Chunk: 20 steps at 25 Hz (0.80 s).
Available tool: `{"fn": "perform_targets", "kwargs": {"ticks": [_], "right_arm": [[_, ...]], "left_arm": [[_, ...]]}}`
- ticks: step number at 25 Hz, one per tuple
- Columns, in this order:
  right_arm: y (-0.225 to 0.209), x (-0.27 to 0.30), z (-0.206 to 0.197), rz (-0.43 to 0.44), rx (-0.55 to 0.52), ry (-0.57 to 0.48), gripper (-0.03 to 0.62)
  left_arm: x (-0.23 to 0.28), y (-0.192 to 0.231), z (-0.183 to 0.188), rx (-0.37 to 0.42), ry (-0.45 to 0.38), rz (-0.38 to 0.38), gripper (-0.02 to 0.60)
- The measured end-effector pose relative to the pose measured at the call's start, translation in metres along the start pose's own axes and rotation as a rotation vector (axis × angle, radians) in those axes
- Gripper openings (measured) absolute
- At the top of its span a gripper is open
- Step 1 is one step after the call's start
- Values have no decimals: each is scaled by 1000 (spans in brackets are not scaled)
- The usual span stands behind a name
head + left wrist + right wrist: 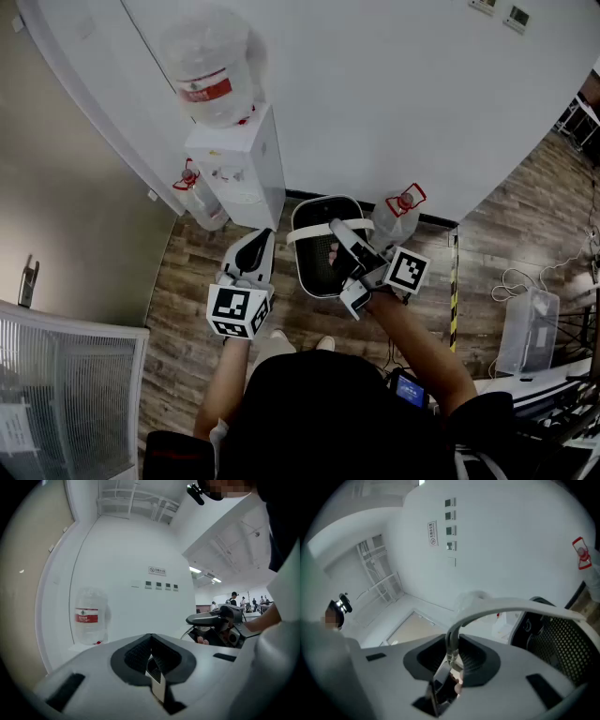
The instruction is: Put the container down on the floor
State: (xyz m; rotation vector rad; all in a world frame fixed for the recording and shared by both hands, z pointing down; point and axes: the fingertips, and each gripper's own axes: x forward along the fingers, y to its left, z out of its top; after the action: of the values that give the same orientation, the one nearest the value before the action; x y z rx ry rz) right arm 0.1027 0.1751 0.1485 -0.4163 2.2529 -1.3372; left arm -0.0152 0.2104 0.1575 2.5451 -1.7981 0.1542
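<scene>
The black mesh basket (317, 270) seems to hang over the wooden plank floor (187, 309), carried by its white curved handle (511, 606) to stay level. The right gripper (451, 656) is clamped on that handle. The left gripper (152, 663), jaws together and empty, stands aside.

Clothing: black short-sleeved top (328, 412) | left gripper (251, 251), right gripper (342, 234): white shells, black ribbed pads (136, 653), black-and-white marker cubes (236, 311) | feet: pale shoes (324, 344), probably

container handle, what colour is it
The handle is white, on a black mesh container; the head view shows it best.
</scene>
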Motion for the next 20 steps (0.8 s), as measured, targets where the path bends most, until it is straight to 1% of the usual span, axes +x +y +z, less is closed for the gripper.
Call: {"fn": "perform_targets", "kwargs": {"ticks": [9, 20], "right_arm": [[-5, 4, 8, 5, 16, -6, 94], [-5, 5, 7, 27, 18, 14, 94]], "left_arm": [[10, 0, -2, -13, -3, -3, 18], [7, -4, -4, -19, -10, 16, 18]]}}
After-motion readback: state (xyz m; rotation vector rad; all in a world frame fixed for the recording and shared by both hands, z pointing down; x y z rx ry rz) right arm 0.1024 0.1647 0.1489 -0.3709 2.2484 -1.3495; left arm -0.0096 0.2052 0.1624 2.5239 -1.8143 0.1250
